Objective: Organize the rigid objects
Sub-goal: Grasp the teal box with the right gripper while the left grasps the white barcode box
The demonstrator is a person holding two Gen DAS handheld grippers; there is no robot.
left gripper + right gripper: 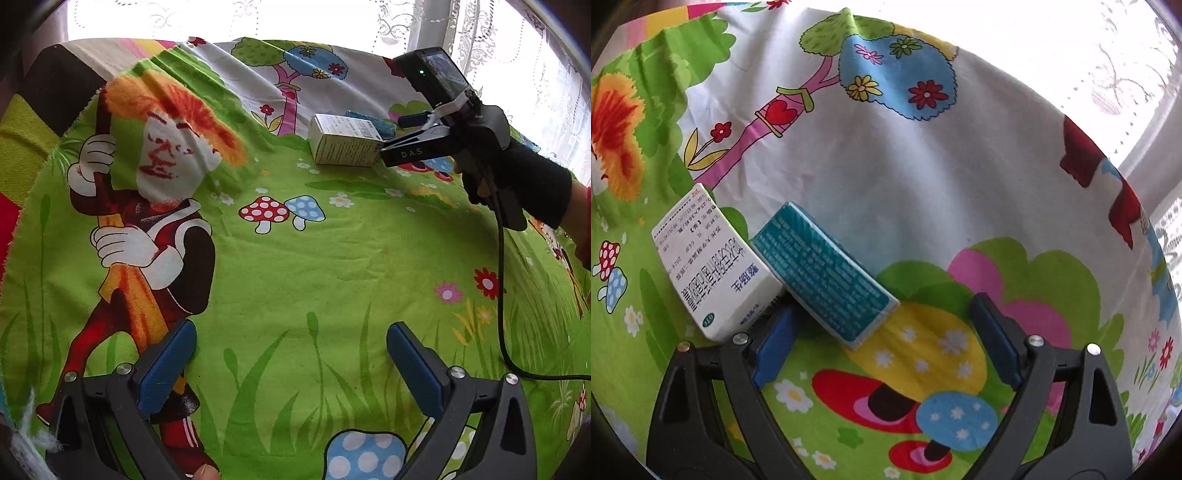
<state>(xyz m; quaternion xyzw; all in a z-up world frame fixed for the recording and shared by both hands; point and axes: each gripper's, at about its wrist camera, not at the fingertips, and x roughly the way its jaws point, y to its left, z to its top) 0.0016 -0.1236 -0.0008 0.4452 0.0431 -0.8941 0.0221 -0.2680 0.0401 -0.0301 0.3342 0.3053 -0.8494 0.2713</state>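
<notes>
A white medicine box (713, 266) and a teal box (827, 273) lie side by side on the cartoon-print cloth. My right gripper (882, 328) is open, its left finger (775, 343) between the two boxes' near ends, the teal box's near corner inside the jaws. In the left wrist view the white box (343, 144) and a sliver of the teal box (369, 120) sit at the far side, with the right gripper (391, 138) at them. My left gripper (291, 354) is open and empty over the green cloth.
The cloth (295, 258) covers the whole surface, with folds at the back. A black cable (500, 295) hangs from the right gripper across the right side. Lace curtains (498, 33) and a window lie behind.
</notes>
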